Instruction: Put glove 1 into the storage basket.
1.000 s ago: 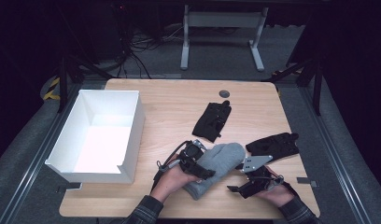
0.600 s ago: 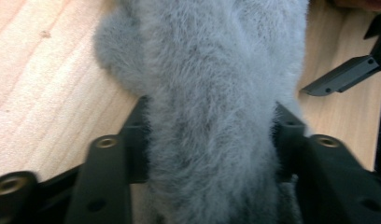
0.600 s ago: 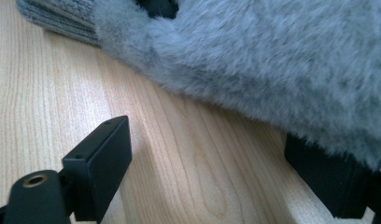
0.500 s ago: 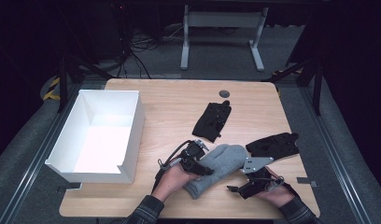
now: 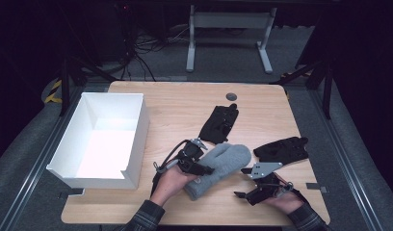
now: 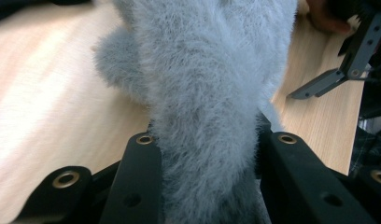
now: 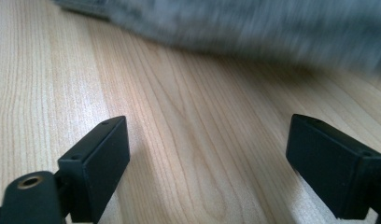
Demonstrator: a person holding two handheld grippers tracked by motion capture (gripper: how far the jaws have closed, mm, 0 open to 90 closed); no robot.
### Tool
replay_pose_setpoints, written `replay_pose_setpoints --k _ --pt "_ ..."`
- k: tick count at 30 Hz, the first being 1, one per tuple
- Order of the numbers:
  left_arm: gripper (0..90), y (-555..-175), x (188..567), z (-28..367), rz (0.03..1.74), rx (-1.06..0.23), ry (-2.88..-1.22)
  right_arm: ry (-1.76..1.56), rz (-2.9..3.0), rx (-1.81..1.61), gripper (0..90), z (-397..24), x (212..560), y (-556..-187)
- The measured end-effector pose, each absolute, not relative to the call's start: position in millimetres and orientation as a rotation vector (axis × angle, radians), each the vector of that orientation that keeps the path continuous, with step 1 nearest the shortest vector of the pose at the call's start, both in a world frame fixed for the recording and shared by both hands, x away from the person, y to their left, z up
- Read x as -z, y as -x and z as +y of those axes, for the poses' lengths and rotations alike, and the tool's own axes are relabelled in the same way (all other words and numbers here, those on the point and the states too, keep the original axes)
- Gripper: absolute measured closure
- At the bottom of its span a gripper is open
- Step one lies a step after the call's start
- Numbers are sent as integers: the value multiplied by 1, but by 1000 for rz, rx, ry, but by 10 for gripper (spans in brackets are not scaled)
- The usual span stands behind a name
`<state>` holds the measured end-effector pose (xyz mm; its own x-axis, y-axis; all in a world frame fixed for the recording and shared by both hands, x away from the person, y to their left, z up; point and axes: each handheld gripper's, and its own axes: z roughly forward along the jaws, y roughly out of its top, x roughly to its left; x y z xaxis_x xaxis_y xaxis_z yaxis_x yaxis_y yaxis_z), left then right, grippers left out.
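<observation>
**Grey mitten gripped, box not yet filled**

Closing jaws of the left gripper [image 5: 200, 169] have just clamped on the grey mitten [image 5: 218, 166], fleece bunched between them, and its cuff end now looks slightly raised. It lies just right of the white box [image 5: 137, 139], which holds nothing. The right gripper [image 5: 250, 191], jaws apart, waits farther right. Two black gloves [image 5: 219, 123] [image 5: 281, 149] lie beyond, untouched; likely all three remain to be boxed.

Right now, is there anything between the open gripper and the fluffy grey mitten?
No. In the right gripper view, only bare wooden table lies between the right gripper and the grey mitten. The high view shows that gap too.
</observation>
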<state>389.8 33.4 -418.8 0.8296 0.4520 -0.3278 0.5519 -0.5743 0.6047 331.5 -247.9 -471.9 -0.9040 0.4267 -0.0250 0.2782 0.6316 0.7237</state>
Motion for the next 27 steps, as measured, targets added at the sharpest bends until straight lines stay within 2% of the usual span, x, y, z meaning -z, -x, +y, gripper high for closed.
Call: replay_pose_setpoints --k 14,27 --pt "689 -398 365 61 786 44 -2193 -588 2660 -1127 138 -248 472 -332" --pt "688 -408 314 81 802 -19 -2180 -592 2656 -1126 138 -248 472 -332"
